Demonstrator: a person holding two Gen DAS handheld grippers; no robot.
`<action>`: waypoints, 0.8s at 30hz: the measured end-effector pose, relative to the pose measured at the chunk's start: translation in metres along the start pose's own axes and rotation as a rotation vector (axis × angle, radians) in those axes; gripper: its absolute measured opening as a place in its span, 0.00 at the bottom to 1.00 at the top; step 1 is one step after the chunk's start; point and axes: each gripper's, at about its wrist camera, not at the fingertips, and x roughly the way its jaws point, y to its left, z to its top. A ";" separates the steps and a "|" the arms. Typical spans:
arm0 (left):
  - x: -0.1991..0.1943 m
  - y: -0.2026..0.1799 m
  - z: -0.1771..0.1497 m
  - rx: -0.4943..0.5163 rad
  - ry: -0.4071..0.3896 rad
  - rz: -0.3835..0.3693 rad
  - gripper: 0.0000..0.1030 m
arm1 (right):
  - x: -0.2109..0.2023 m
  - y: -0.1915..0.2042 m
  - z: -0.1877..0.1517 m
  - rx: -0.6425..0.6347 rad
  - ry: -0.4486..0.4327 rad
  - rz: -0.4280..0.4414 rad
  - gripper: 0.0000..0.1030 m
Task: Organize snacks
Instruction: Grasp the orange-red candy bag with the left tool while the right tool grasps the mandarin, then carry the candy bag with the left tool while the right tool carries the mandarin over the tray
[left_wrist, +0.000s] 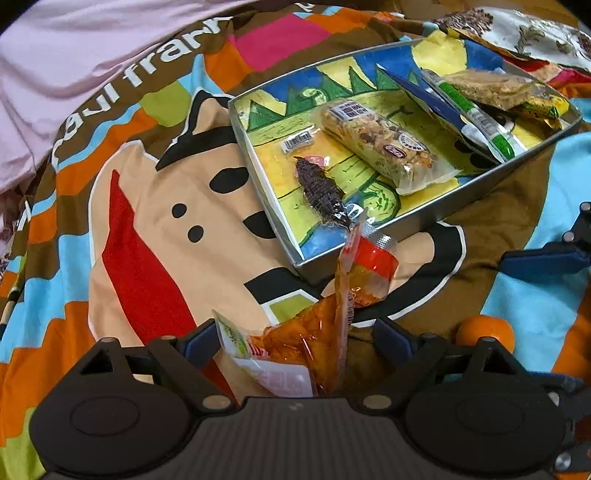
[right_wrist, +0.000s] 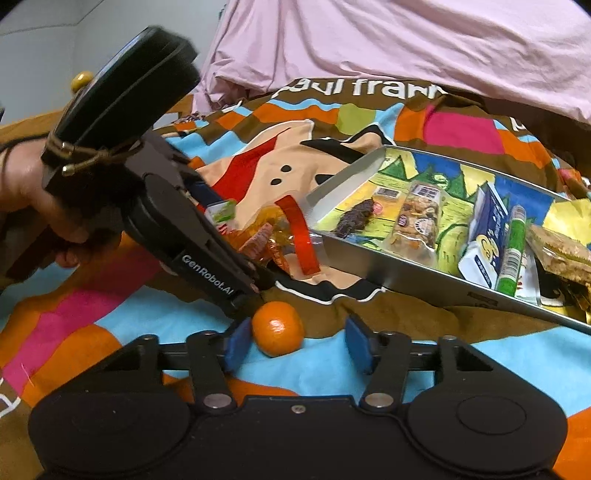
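A clear snack bag (left_wrist: 314, 332) with orange pieces and a red band lies on the blanket just outside the metal tray (left_wrist: 480, 182). My left gripper (left_wrist: 295, 339) straddles it, open; its left pad is at the bag's corner and its right pad stands off. In the right wrist view a tangerine (right_wrist: 277, 328) sits between the blue pads of my right gripper (right_wrist: 297, 347), against the left pad and apart from the right one. The tray (right_wrist: 388, 269) holds a dark corn-shaped snack (left_wrist: 321, 192), a nut bar (left_wrist: 380, 140), a blue packet (right_wrist: 484, 236), a green stick (right_wrist: 513, 251) and a cracker pack (left_wrist: 502, 88).
A hand (right_wrist: 29, 199) holds the left gripper (right_wrist: 240, 240) close beside the right one. Everything rests on a colourful printed blanket (left_wrist: 147, 236) with a pink sheet (left_wrist: 74, 55) behind. More snack wrappers (left_wrist: 517, 33) lie beyond the tray's far corner. The tangerine (left_wrist: 485, 332) shows right of the left gripper.
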 end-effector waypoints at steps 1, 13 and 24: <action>-0.001 -0.001 0.000 0.015 -0.002 -0.006 0.82 | 0.000 0.001 0.000 -0.006 0.000 0.000 0.54; -0.011 -0.005 -0.005 0.068 -0.034 -0.002 0.57 | 0.002 0.004 -0.002 -0.033 0.010 0.001 0.44; -0.028 -0.027 -0.016 0.134 -0.059 0.045 0.52 | -0.001 0.006 -0.003 -0.037 -0.009 -0.002 0.29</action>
